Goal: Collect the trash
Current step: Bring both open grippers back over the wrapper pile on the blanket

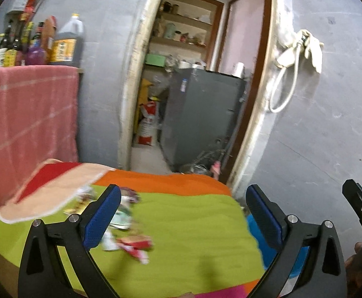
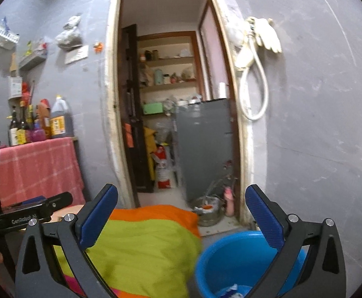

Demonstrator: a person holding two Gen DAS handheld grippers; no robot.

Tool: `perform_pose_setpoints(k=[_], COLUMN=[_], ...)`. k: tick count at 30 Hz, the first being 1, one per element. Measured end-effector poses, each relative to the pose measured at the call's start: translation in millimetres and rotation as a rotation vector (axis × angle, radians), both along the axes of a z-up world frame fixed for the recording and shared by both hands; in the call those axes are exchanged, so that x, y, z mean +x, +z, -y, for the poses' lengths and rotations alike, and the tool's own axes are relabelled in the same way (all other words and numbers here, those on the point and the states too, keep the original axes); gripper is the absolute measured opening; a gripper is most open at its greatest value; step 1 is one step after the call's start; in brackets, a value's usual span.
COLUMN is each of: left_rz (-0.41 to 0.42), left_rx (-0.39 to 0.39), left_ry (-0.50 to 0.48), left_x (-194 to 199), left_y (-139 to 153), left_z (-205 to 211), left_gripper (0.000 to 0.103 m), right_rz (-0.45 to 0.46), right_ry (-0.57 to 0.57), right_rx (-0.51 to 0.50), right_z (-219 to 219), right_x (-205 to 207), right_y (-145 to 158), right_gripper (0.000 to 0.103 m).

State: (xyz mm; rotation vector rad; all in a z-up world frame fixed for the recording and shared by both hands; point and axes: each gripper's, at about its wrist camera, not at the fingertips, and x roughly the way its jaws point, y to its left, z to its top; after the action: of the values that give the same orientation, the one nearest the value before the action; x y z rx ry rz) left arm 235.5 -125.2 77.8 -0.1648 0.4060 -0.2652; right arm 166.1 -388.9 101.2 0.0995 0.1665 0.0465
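your left gripper [image 1: 181, 213] has its blue pads spread wide with nothing between them, hanging over the bed cover [image 1: 186, 226], the lime green one with orange edging. the trash [image 1: 128, 233] is a blurry scatter of crumpled wrappers on that cover, red and white bits mostly, sitting low at about 7 o'clock in the left wrist view, just beside and partly behind the left finger [image 1: 101, 218]. a folded red and peach cloth [image 1: 54, 186] lies on the cover at roughly 9 o'clock from the pile.

your right gripper [image 2: 181, 213] is spread wide too, empty. through it you see the blue tub [image 2: 233, 263] on the floor at about 5 o'clock, touching or just beside the bed edge, with a few scraps in the bottom, too blurry to name. a metal bowl [image 2: 208, 211] sits on the floor near the doorway [image 2: 171, 99], beyond the tub. bottles [image 1: 39, 44] stand on the pink-covered shelf at 10 o'clock in the left view.
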Motion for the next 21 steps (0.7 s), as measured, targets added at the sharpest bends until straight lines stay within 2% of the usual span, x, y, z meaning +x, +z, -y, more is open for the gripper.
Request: perform_pose_setpoints(k=[6,11,16,21], left_rz=[0.011,-0.014,-0.067,-0.144], left_rx=[0.017,0.018,0.018,0.023], left_ry=[0.084,0.156,0.213,0.211], left_x=[-7,-8,-8,1], left_y=[0,-10,-31,-53], left_z=[-56,-100,-135,-147], left_gripper=[0.099,0.099,0.099,0.099], right_rz=[-0.011,-0.046,-0.104,-0.198], right_ry=[0.061,0.112,0.165,0.213], right_rx=[0.01,0.011,0.008,-0.017], right_z=[-48,-82,-107,-128], right_x=[14,28,43,62], right_y=[1,-5,-22,-45], right_gripper=[0.103,0.103,0.103,0.103])
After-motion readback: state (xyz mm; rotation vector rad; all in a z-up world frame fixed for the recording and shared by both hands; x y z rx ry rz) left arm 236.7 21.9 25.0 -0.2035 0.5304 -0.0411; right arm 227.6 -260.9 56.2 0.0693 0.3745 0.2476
